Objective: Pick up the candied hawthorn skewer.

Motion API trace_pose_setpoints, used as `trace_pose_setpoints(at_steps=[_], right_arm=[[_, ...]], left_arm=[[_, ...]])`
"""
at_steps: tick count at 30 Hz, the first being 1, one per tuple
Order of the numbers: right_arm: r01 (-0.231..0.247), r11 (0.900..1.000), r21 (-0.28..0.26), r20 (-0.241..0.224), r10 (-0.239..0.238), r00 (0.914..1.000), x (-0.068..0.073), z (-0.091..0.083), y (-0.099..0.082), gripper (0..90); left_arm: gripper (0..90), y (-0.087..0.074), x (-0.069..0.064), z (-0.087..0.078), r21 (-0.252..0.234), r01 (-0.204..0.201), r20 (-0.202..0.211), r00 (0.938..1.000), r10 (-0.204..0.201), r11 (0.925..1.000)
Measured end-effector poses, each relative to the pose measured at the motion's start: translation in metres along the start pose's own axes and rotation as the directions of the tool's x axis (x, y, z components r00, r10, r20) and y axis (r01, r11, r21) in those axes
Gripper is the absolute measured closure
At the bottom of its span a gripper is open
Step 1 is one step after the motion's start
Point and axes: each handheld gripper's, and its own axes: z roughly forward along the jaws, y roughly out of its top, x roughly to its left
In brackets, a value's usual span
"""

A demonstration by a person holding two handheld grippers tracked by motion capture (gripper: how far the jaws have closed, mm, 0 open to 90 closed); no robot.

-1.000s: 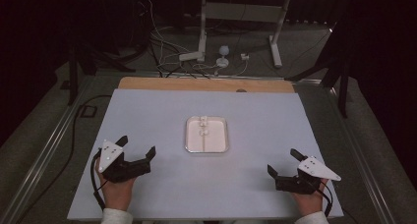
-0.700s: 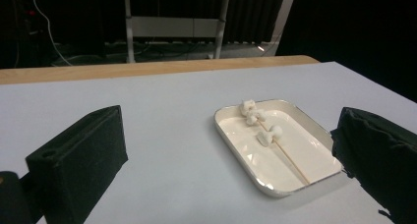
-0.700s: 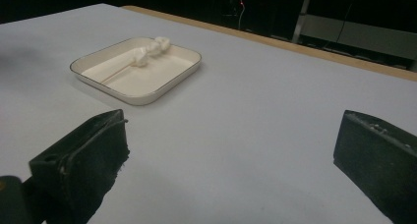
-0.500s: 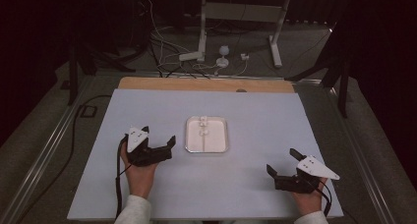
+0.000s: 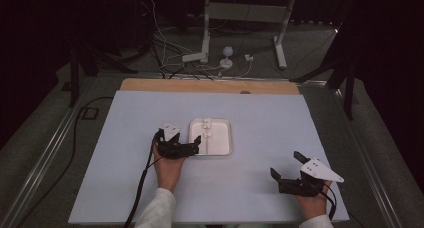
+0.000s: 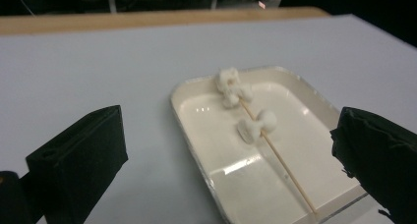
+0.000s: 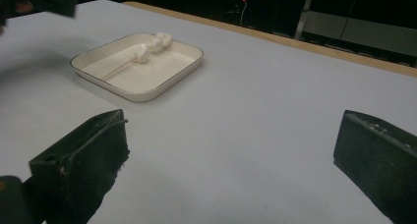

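The left gripper (image 5: pixel 179 140) sits at the near left corner of the white tray (image 5: pixel 223 149), its jaws spread wide with nothing between them. In the left gripper view one jaw stands over the bare table (image 6: pixel 98 62) to the left of the tray (image 6: pixel 196 121), and the other at the tray's near right edge; whether that jaw touches the rim cannot be told. In the tray lies a thin wooden skewer (image 6: pixel 282 162) with small white marshmallows (image 6: pixel 255 126) threaded along its far half. The right gripper (image 5: pixel 291 170) rests well apart, near the table's front right corner, jaws also wide open and empty, over bare table. Its own view shows the tray (image 7: pixel 162 89) farther off to the left. No writing or label can be read anywhere.
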Motion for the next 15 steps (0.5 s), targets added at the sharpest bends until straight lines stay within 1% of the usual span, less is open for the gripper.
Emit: trace_pose_setpoints(at_steps=[1, 3, 6, 7, 9, 11, 12, 13, 14, 15], right_arm=[[0.001, 1.0000, 0.000, -0.001, -0.001, 1.0000, 0.000, 0.000, 0.000, 0.0], [0.002, 1.0000, -0.001, 0.000, -0.002, 1.0000, 0.000, 0.000, 0.000, 0.0], [0.003, 1.0000, 0.001, -0.001, -0.003, 1.0000, 0.000, 0.000, 0.000, 0.0], [0.002, 1.0000, 0.001, -0.001, -0.002, 1.0000, 0.000, 0.000, 0.000, 0.0], [0.002, 1.0000, 0.002, 0.000, -0.002, 1.0000, 0.000, 0.000, 0.000, 0.0], [0.002, 1.0000, 0.004, -0.001, -0.002, 1.0000, 0.000, 0.000, 0.000, 0.0], [0.004, 1.0000, 0.004, -0.001, -0.004, 1.0000, 0.000, 0.000, 0.000, 0.0], [0.005, 1.0000, 0.004, -0.001, -0.005, 1.0000, 0.000, 0.000, 0.000, 0.0], [0.005, 1.0000, 0.004, -0.001, -0.005, 1.0000, 0.000, 0.000, 0.000, 0.0], [0.008, 1.0000, 0.004, 0.000, -0.008, 1.0000, 0.000, 0.000, 0.000, 0.0]], left_arm=[[0.6, 0.000, 0.000, 0.000, 0.000, 0.000, 0.000, 1.0000, 0.000, 1.0000], [1.1, -0.002, -0.004, 0.007, 0.018, 0.003, 0.003, 1.0000, -0.003, 0.9998], [5.1, -0.001, -0.014, 0.016, 0.054, 0.000, 0.017, 0.9999, -0.001, 0.9985], [5.5, -0.001, -0.014, 0.016, 0.054, 0.000, 0.017, 0.9999, -0.001, 0.9985], [6.0, -0.001, -0.019, 0.021, 0.073, -0.007, 0.026, 0.9996, 0.005, 0.9973], [7.5, -0.002, -0.026, 0.026, 0.100, -0.020, 0.024, 0.9996, 0.018, 0.9948], [9.1, -0.003, -0.032, 0.032, 0.143, -0.035, -0.002, 0.9994, 0.035, 0.9891], [13.5, -0.003, -0.032, 0.032, 0.143, -0.035, -0.002, 0.9994, 0.035, 0.9891], [13.5, -0.004, -0.034, 0.036, 0.176, -0.048, -0.033, 0.9980, 0.055, 0.9832], [21.3, -0.006, -0.035, 0.038, 0.194, -0.056, -0.047, 0.9967, 0.066, 0.9795]])
